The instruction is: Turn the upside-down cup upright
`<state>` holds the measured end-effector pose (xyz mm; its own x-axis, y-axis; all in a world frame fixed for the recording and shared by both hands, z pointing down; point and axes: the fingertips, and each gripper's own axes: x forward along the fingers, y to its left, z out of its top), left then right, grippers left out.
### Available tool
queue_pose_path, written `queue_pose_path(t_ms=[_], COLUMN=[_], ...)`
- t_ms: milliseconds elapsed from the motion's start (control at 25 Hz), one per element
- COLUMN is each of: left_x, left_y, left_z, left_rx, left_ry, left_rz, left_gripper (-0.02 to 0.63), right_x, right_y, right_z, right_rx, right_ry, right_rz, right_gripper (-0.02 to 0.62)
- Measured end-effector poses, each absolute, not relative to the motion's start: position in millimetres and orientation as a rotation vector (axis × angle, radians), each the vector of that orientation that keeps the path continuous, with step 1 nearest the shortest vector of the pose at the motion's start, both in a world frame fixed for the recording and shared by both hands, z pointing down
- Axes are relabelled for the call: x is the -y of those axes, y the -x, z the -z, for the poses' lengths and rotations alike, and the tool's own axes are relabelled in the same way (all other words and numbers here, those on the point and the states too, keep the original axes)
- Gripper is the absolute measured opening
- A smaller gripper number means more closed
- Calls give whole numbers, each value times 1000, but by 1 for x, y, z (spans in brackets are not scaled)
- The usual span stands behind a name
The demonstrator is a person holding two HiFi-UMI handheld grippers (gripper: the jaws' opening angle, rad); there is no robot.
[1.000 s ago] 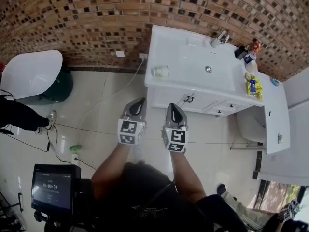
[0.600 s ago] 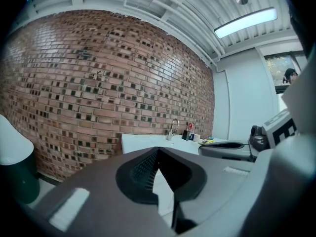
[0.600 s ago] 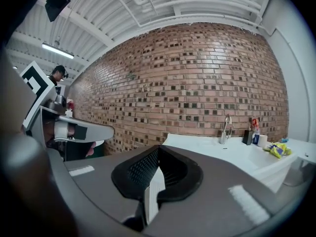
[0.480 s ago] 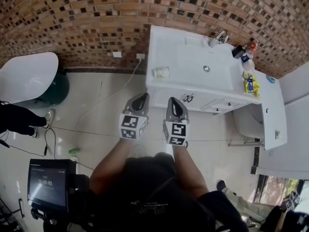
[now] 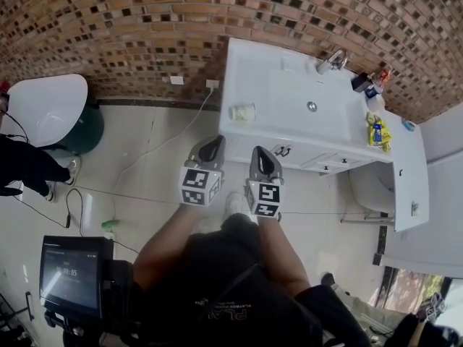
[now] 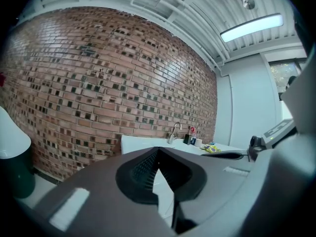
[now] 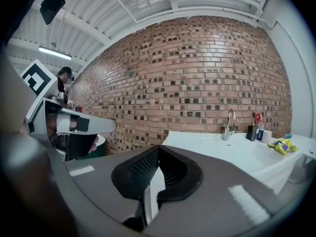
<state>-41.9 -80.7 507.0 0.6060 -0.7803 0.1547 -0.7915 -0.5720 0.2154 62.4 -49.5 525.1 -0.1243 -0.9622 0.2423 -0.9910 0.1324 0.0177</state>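
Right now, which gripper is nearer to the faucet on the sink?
Right. The right gripper hangs over the floor in front of the vanity, left of the faucet; the left gripper is beside it, even farther left.

Head view is looking steeply down; both gripper views are facing forward, all sharing the sink counter [image 5: 255,69] and brick wall [image 5: 145,20].

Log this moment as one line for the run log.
phase: pre-grasp | left gripper: shut, empty | right gripper: shut, empty | cup: on vanity, near left edge, untouched
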Motion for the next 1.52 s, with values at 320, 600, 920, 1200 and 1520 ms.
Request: queue_pose_path(t_ms=[320, 600, 920, 1200, 1520], left_x=[115, 152, 188, 210, 232], left_y=[35, 24, 5, -1, 7], left_z=[-511, -517, -515, -528, -540], left_rx=[1328, 1367, 1431, 1498, 1542], left_ry=[-2549, -2511, -2468, -2446, -2409], left_rz=[-84, -108, -109, -173, -238], left_gripper=[-3, -3, -3, -3, -3], right_x=[88, 122, 159, 191, 203], right_y=[-76, -78, -95, -105, -110], right_z=[-530, -539, -565, -582, -603], right_rx=[2222, 2253, 2282, 2297, 2227], right_ry=[-1899, -1795, -1696, -1641, -1583], right_rz=[-256, -252, -368, -447, -495], right_gripper=[14, 14, 14, 15, 29])
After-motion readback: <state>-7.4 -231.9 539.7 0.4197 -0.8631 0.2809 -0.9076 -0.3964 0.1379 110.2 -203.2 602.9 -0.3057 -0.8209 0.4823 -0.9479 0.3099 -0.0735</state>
